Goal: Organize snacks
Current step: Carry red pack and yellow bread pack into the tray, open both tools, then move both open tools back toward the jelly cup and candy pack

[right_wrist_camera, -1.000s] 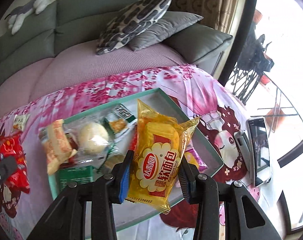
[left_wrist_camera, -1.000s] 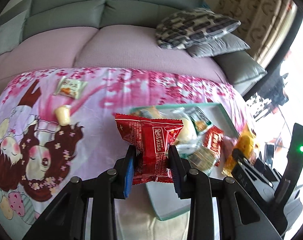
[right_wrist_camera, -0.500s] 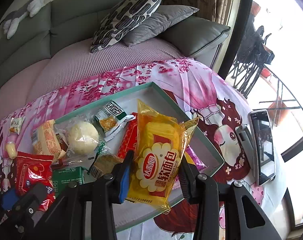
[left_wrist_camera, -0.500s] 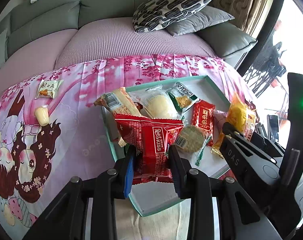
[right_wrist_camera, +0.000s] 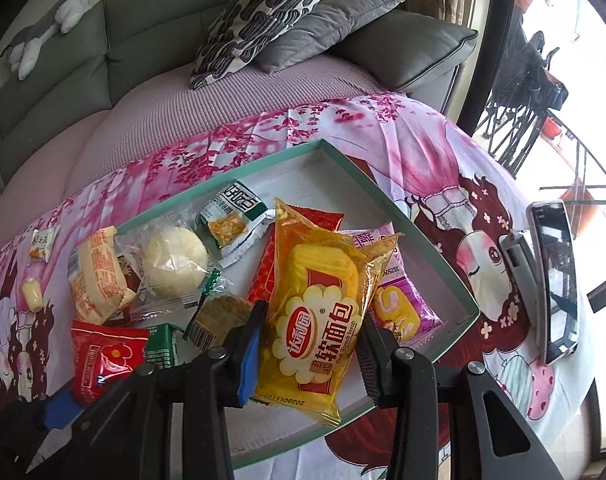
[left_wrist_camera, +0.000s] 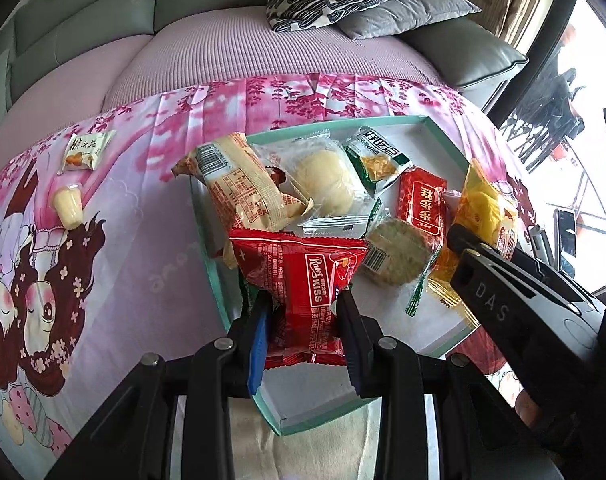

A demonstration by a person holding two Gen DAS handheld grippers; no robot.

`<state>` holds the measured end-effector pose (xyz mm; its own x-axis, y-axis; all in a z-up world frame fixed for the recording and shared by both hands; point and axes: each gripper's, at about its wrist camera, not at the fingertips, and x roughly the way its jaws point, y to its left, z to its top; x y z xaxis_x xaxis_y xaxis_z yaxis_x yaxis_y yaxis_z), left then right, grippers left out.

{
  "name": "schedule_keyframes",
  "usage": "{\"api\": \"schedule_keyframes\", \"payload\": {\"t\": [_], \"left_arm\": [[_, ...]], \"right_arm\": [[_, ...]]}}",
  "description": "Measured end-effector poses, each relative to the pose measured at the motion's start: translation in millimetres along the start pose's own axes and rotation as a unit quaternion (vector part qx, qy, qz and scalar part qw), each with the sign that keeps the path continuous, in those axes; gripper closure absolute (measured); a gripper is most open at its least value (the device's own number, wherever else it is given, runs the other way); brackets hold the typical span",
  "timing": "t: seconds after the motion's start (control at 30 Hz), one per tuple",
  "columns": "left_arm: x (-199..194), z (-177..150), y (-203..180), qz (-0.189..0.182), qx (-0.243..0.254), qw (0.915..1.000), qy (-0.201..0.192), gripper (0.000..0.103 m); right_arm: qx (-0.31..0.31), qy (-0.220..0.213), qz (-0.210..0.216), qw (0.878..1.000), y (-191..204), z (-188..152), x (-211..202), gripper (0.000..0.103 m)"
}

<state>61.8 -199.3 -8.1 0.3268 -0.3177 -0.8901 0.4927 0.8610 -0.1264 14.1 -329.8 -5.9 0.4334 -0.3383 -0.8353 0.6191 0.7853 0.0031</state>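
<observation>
The left gripper (left_wrist_camera: pixel 303 316) has its fingers (left_wrist_camera: pixel 259 336) pinching a red Rulet Kiss snack packet (left_wrist_camera: pixel 299 280) by its lower half, holding it upright over the near left part of a shallow teal-rimmed tray (left_wrist_camera: pixel 219 280). The right gripper (right_wrist_camera: pixel 309 332) has its fingers (right_wrist_camera: pixel 249 348) pinching a yellow soft-bread packet (right_wrist_camera: pixel 319 312), also upright, over the near middle of the same tray (right_wrist_camera: pixel 387 196).

The tray sits on a desk covered by a pink cartoon-print cloth (left_wrist_camera: pixel 143 240). Inside it lie a beige wrapped cake (left_wrist_camera: pixel 239 184) at the left edge, a clear-wrapped pale round bun (left_wrist_camera: pixel 323 180) beside it, a small green-and-white sachet (left_wrist_camera: pixel 377 158) toward the far side, a flat red packet (left_wrist_camera: pixel 421 208), and a round biscuit in clear wrap (left_wrist_camera: pixel 399 256) near the red Kiss packet. From the right wrist view a pink roll-cake packet (right_wrist_camera: pixel 399 300) lies in the tray just behind the yellow packet, and a green carton (right_wrist_camera: pixel 161 344) shows near the tray's near left corner.

Outside the tray, on the cloth to its left, lie a small white snack sachet (left_wrist_camera: pixel 85 152) and a small yellow jelly cup (left_wrist_camera: pixel 69 204), apart from each other. To the tray's right a phone (right_wrist_camera: pixel 553 276) rests on the cloth. Beyond the desk stands a sofa (right_wrist_camera: pixel 143 36) with a patterned cushion (right_wrist_camera: pixel 263 16) leaning on a grey cushion (right_wrist_camera: pixel 335 20).
</observation>
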Motion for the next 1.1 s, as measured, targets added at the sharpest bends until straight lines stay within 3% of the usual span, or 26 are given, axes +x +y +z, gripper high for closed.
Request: {"api": "schedule_keyframes", "payload": {"t": [0.3,0.43,0.5,0.6,0.8,0.9,0.97,1.1], "left_arm": [[0,2,5,-0.003,-0.017,0.9998,0.006,0.067],[-2,3,9,0.0,-0.026,0.9996,0.008,0.054],[-5,4,10,-0.003,-0.029,0.9995,0.006,0.048],[-11,5,12,-0.005,-0.032,0.9995,-0.002,0.048],[-23,9,21,-0.003,-0.049,0.9986,-0.022,0.047],[-31,10,32,0.011,-0.065,0.9972,-0.036,0.045],[-35,12,43,0.031,-0.079,0.9954,-0.046,0.035],[-35,12,68,0.071,-0.112,0.9898,-0.051,0.032]], "right_arm": [[0.007,0.011,0.02,1.0,-1,-1,4,0.059],[0.01,0.016,0.028,0.999,-1,-1,5,0.058],[0.008,0.018,0.031,0.999,-1,0,5,0.055],[0.004,0.02,0.034,0.999,0,-1,5,0.046],[0.0,0.01,0.04,0.999,0,1,-5,0.041],[-0.009,0.001,0.046,0.999,3,2,-15,0.037],[-0.024,-0.004,0.044,0.999,9,1,-21,0.034],[-0.047,-0.008,0.042,0.998,22,-1,-27,0.032]]}}
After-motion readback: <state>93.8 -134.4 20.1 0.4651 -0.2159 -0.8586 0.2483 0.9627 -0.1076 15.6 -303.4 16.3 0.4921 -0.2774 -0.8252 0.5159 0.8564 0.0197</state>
